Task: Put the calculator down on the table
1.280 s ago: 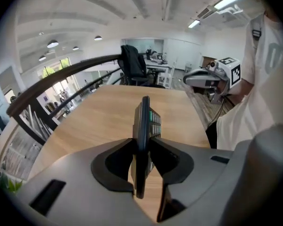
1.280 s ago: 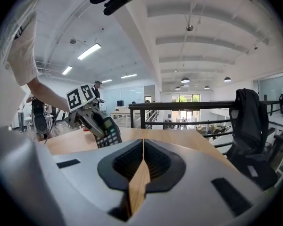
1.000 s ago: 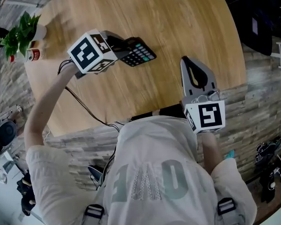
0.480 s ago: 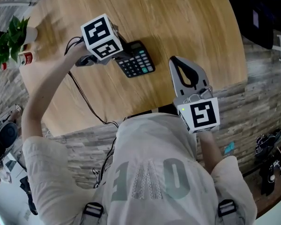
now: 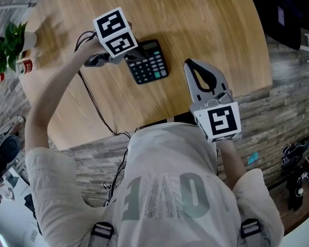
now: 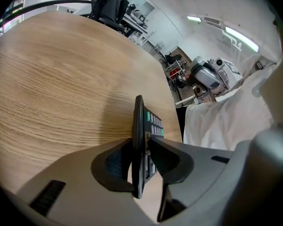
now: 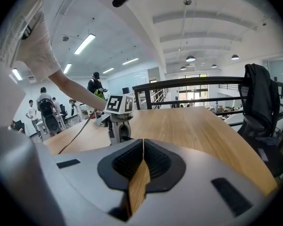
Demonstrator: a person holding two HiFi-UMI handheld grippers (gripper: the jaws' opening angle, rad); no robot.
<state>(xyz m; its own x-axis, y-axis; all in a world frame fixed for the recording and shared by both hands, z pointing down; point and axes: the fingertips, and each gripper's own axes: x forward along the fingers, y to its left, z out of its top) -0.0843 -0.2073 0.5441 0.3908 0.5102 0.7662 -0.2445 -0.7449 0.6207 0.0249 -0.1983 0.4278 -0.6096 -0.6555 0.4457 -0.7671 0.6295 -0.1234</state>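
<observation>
Head view has the left gripper pinching the calculator by its left side, keys up, low over the wooden table, roughly mid-table. Left gripper view shows the pads clamped on the thin body edge-on, with its shadow right beside it on the wood. Whether the far end is touching down yet can't be told. The right gripper is pressed together on nothing, hovering off to the right by the table's near edge, well out of the way.

Tip for this step: the person should level the calculator so it lands flat rather than corner-first and let it rest fully on the wood. Only then spread the jaws and back out low so nothing drags it along.
</observation>
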